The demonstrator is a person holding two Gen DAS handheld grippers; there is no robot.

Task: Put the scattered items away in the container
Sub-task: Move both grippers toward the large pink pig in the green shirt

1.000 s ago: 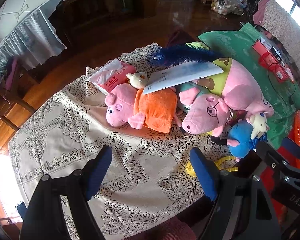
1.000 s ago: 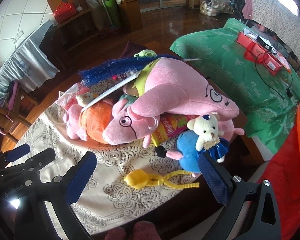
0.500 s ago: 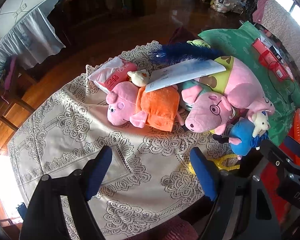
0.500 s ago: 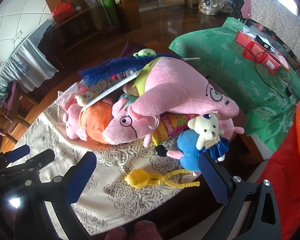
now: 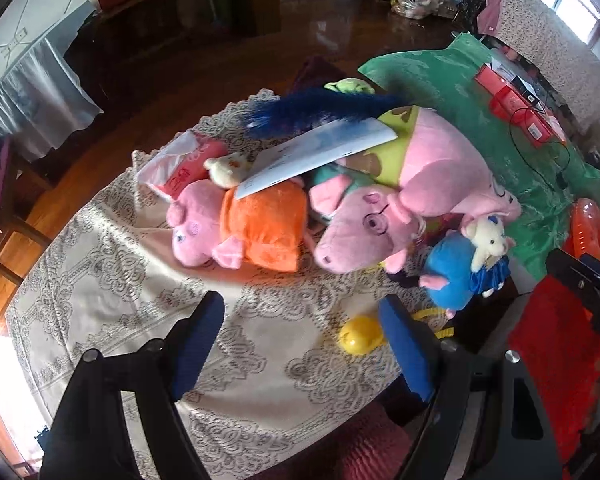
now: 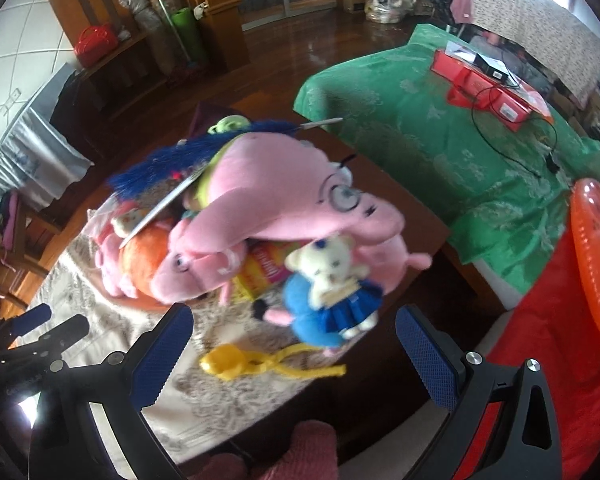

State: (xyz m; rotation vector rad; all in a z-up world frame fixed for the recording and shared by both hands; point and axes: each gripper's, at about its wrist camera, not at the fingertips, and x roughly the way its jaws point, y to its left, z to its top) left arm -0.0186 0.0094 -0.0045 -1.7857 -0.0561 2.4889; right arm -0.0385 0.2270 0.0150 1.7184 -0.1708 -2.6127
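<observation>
Your right tongs (image 6: 292, 356) have swung nearer the toy pile; both tongs gape wide, holding nothing. Just ahead between their fingers lies the yellow scoop (image 6: 236, 362), handle pointing right, closer than to your left tongs (image 5: 304, 354). Lace-covered surface (image 5: 112, 280); green-draped bed (image 6: 440, 128) beyond; no container visible.

Right view motion-blurred; snack can (image 6: 262, 274) mostly hidden under plush pigs (image 6: 276, 208).

Left gripper (image 5: 302, 332) and right gripper (image 6: 294, 338), jaws apparently wide apart, both empty.
</observation>
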